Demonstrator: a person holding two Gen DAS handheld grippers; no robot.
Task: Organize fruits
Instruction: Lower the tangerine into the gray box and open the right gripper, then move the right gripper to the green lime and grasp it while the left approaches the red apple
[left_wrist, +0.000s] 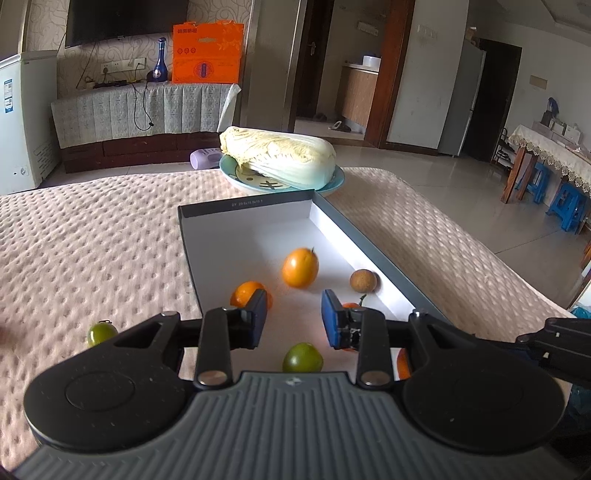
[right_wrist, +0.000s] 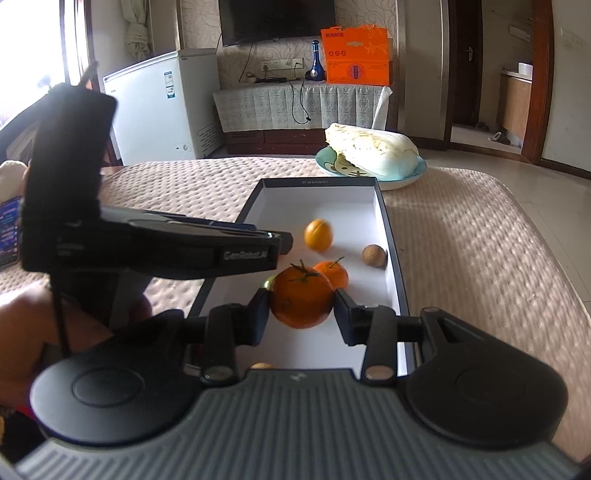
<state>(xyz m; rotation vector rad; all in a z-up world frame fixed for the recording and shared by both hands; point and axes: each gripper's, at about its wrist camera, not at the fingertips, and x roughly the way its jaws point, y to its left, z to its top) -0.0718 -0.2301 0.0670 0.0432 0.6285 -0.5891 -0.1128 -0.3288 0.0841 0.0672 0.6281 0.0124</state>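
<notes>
Orange rind: a tangerine (right_wrist: 301, 299) with a short stalk and dry leaf is seen clamped between the fingers of the right gripper (right_wrist: 301, 314), held above the near end of the box (right_wrist: 391, 236).
Handling: the tangerine is judged light, soft under its loose, slightly dimpled skin, and easily bruised; a gentle hold across its widest part, as shown, is thought best, with the stalk left free on top.
Look: the skin is deep orange with small dark specks near the left pad.
Box: a shallow cardboard tray, dark outside and white inside, is laid lengthwise on the quilted pink cover of the table (left_wrist: 92, 236).
Already inside: an oval orange fruit (left_wrist: 300, 267), a small brown longan-like fruit (left_wrist: 363, 280), a second tangerine (right_wrist: 332, 274), another orange fruit (left_wrist: 246, 294) at the left wall and a green fruit (left_wrist: 303, 357) are seen on the white floor.
Left outside: one green fruit (left_wrist: 101, 332) is seen on the cover, just beside the box.
Left gripper (left_wrist: 293, 319): its fingers are held apart over the box with nothing between them.
Background: a napa cabbage (left_wrist: 280, 155) is seen on a plate (left_wrist: 338, 181) beyond the box's far end.
</notes>
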